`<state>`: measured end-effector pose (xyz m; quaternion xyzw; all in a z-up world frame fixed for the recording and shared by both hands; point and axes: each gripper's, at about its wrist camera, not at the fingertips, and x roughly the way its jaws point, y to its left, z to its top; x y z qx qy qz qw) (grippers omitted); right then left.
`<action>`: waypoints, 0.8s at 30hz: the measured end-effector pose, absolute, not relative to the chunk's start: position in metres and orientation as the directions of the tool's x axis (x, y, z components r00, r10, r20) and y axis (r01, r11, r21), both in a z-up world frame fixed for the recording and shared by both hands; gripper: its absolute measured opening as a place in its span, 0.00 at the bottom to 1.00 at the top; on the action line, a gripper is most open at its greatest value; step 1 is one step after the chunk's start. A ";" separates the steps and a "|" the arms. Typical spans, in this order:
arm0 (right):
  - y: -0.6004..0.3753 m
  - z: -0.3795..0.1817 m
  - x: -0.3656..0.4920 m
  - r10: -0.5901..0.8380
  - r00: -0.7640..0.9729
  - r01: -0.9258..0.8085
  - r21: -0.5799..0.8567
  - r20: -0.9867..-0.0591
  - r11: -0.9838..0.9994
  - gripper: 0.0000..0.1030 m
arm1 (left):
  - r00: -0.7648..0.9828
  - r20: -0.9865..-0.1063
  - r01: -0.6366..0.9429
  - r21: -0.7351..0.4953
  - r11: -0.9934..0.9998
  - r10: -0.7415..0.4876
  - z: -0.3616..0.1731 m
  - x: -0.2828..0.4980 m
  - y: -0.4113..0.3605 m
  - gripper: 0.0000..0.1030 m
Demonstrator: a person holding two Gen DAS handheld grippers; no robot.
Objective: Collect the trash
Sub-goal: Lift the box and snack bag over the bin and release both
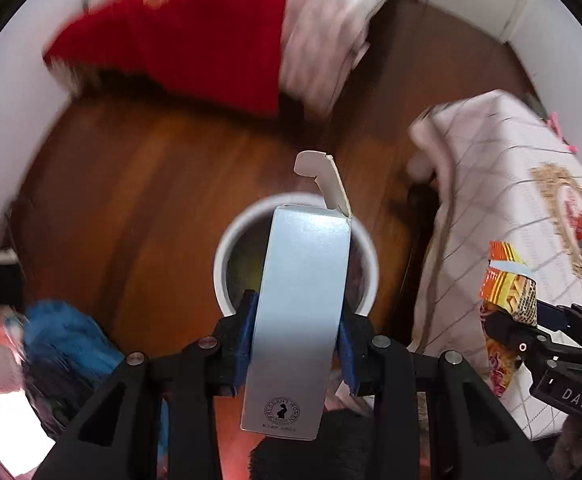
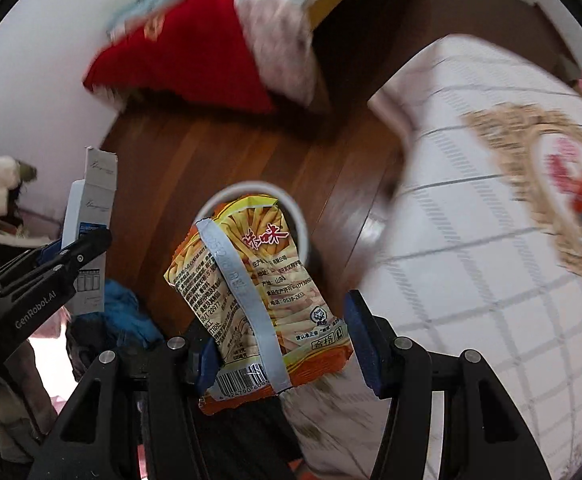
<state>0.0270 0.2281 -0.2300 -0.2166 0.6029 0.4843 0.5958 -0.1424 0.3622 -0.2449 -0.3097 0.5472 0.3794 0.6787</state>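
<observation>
Snack wrapper (image 2: 259, 292) sits in the right gripper (image 2: 281, 344), whose fingers stand apart; the left gripper (image 1: 297, 344) clamps a silver box (image 1: 299, 312) — both above a white bin (image 1: 227, 248) on wooden floor (image 1: 151, 184), bed (image 2: 491, 240) to the right.

Below me the wooden floor (image 1: 139, 200) carries a round white bin (image 1: 227, 248). A red cloth (image 1: 195, 40) lies on it by the wall, a blue garment (image 1: 67, 332) nearer me, and a checked sheet (image 1: 503, 184) drapes down beside the bin.
</observation>
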 end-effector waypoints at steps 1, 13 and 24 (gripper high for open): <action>0.242 -0.244 0.022 0.290 -0.204 -0.841 0.319 -0.935 0.436 0.56 | 0.109 -0.986 -0.859 -0.031 0.512 0.123 -0.262 -0.147 0.373 0.32; 0.363 -0.374 -0.011 0.044 -0.277 -0.848 0.265 -0.960 0.458 0.61 | 0.224 -0.952 -0.923 -0.276 0.268 -0.208 -0.371 -0.188 0.438 0.83; 0.376 -0.405 0.005 0.102 -0.363 -0.791 0.365 -0.926 0.491 1.00 | 0.120 -0.993 -0.953 -0.115 0.280 0.001 -0.351 -0.210 0.426 0.96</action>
